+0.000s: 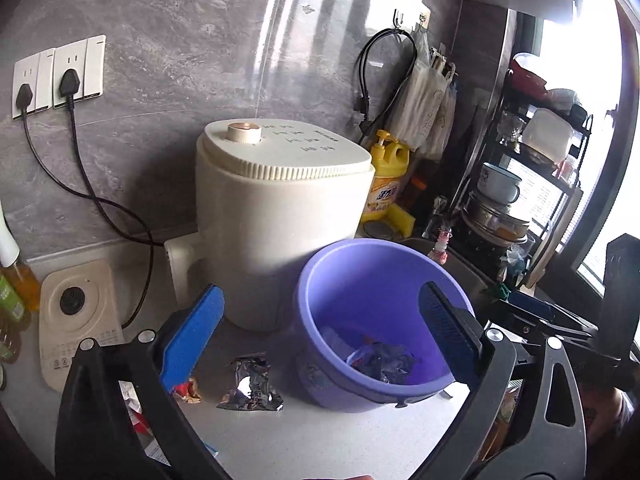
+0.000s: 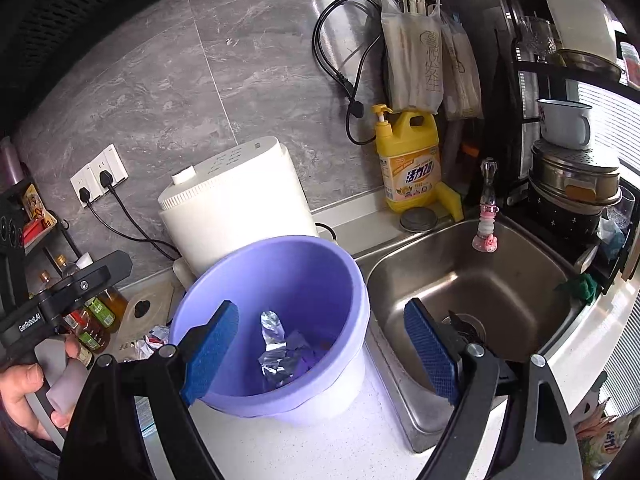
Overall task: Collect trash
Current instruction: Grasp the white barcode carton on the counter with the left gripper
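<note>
Two handheld grippers of matte black plastic are seen at a kitchen counter. The left gripper [image 1: 320, 344] is built from curved black arms joined by round silver screws, each arm tipped with a flat finger [image 1: 192, 344] faced in bright blue, finely ribbed padding. The right gripper [image 2: 320, 354] is made alike: black linkage arms, silver pivot screws, blue pads [image 2: 432, 354] stamped with a small diamond grid. In the right wrist view, the other gripper's black body is marked "GenRobot.AI" in white lettering beside a dark screw, and a hand [image 2: 24, 396] is wrapped round its pale grey handle.
</note>
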`<action>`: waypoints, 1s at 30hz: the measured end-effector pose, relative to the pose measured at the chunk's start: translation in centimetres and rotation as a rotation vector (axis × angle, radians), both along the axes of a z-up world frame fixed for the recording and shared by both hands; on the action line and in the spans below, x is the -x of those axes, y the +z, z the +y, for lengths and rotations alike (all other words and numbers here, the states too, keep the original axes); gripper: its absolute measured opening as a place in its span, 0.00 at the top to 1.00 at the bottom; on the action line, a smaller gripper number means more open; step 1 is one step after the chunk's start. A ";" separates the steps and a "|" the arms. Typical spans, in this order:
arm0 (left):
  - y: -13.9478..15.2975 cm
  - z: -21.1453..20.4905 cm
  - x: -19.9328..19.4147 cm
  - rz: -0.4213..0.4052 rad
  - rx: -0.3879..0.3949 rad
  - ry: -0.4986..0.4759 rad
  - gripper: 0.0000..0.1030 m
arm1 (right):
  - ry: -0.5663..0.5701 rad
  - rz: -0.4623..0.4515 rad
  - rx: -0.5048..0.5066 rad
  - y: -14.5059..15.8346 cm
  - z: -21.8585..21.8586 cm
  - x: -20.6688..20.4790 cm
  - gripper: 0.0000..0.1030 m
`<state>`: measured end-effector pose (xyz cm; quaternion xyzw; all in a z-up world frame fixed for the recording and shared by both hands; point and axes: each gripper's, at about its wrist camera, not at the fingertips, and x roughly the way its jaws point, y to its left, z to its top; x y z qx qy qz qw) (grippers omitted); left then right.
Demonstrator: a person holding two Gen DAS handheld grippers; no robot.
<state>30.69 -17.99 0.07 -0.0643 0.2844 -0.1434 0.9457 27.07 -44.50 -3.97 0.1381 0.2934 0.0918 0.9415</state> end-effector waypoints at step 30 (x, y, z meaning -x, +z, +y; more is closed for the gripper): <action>-6.6 13.2 7.2 0.148 -0.017 0.034 0.06 | -0.053 0.088 0.032 -2.4 10.6 6.6 0.08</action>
